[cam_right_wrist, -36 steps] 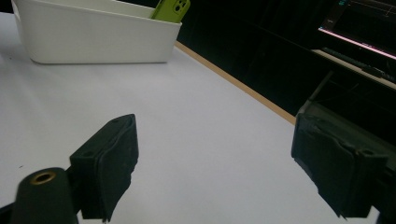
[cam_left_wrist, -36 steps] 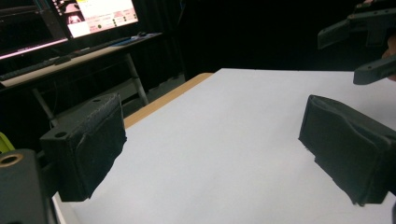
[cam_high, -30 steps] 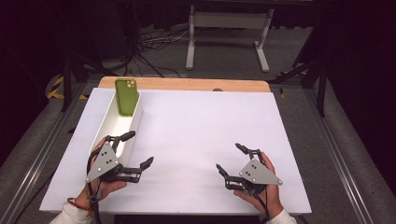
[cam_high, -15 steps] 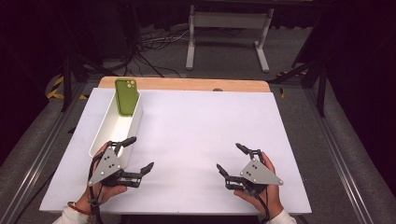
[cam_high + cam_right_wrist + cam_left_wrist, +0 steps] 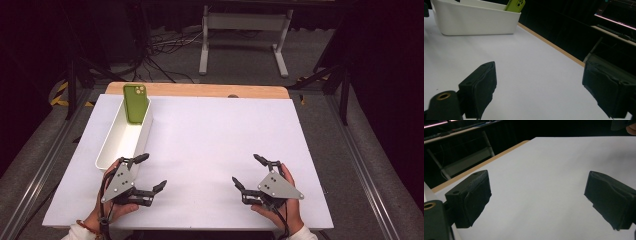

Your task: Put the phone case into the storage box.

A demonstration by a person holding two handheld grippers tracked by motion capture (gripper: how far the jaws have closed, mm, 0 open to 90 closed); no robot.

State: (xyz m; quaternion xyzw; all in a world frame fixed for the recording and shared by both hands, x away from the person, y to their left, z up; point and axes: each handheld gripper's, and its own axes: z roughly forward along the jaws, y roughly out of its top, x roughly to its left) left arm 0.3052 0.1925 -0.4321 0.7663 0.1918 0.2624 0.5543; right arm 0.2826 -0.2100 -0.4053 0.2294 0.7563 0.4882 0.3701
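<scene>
left hand-held gripper (image 5: pixel 152 172): wide apart, empty, beside white bin (image 5: pixel 111 150) | right hand-held gripper (image 5: pixel 246 171): wide apart, empty

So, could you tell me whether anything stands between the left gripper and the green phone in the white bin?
No separate object does. The left gripper, open, sits at the bin's near end; the green phone leans at the far end, inside the bin's walls.

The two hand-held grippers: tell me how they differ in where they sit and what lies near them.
The left gripper sits at the table's near left, its upper jaw close to the near end of the long white plastic bin that holds a green phone; the right gripper sits at the near right with bare white tabletop around it. Both have open jaws, hold nothing, and point inward.
</scene>
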